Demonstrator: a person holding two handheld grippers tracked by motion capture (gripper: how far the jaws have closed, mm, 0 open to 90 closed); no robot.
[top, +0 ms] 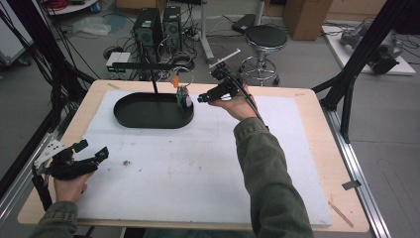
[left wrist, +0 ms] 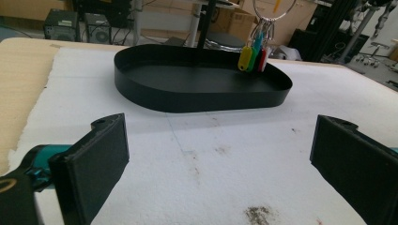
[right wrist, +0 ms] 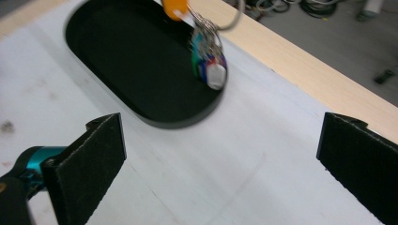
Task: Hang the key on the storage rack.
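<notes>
Both wide open, empty: left tongs (top: 91,150), right tongs (top: 200,98).

In the right gripper view the key tags (right wrist: 209,65) and the black tray (right wrist: 141,61) are smeared by motion, so tag colours run together; the ring (right wrist: 232,18) above them is cut off by the top edge. In the high view the tags (top: 184,96) are too small to count. The left gripper view crops both fingers (left wrist: 89,168) at the bottom edge.
</notes>
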